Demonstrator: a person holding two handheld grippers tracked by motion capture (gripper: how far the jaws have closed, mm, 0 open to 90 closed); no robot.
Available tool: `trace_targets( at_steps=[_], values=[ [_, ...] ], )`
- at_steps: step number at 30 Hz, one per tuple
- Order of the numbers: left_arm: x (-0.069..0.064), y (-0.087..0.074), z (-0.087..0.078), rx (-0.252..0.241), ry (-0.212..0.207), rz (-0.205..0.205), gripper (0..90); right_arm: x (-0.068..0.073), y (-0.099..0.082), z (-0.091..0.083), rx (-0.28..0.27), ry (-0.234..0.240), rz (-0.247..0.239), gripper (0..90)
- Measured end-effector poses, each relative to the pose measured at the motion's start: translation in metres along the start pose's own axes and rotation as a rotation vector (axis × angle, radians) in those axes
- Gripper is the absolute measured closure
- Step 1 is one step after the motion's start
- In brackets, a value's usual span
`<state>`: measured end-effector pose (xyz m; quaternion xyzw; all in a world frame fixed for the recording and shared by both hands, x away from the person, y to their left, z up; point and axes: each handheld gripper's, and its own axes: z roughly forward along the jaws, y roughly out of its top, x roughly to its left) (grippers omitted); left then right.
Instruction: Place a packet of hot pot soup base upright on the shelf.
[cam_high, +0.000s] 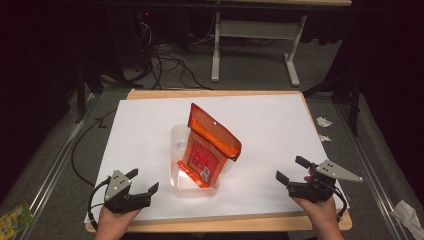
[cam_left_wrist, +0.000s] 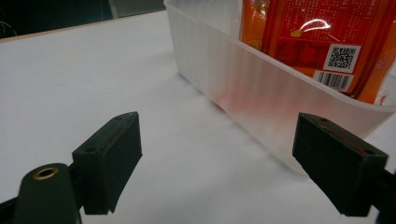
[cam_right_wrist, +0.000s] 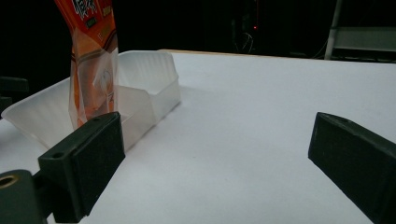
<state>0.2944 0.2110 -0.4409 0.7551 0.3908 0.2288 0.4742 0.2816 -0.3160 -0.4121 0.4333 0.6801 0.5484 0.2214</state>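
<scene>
Both tongs rest at the near edge of the white sheet (cam_high: 150, 130), jaws spread wide with nothing between them: the left gripper (cam_high: 145, 184) sits at the near left corner, the right gripper (cam_high: 290, 170) at the near right, each held by a hand (cam_high: 320, 212) coming in from the bottom. Between the 2, well apart from either, stands a translucent plastic tub (cam_high: 180, 182), frosted and faintly ribbed, with a divider inside that shows in the right gripper view. An orange snack bag (cam_high: 210, 140) stands upright in its near compartment, top bent over toward the right; it is glossy film, red-printed, with a QR code and barcode low on its face (clear in the left gripper view (cam_left_wrist: 343, 56)). That bag's lower end is blurred behind the tub wall, and its top is cut off in both gripper views. The sheet lies on a wooden tabletop (cam_high: 215, 93). Beyond the table, black cables (cam_high: 170, 67) trail over grey floor by a pale desk frame (cam_high: 295, 60); crumpled paper scraps (cam_high: 324, 121) lie on the right, and a green packet (cam_high: 15, 217) on the left is too dim to read.
</scene>
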Motion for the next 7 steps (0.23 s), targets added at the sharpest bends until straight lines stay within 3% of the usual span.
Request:
trace_targets(
  at_steps=[7],
  values=[
    [0.0028,-0.0008,-0.0016,0.002,-0.01,-0.001,13.7,-0.002,-0.0036,0.0027,0.015,-0.011,0.014,3.6]
  ],
)
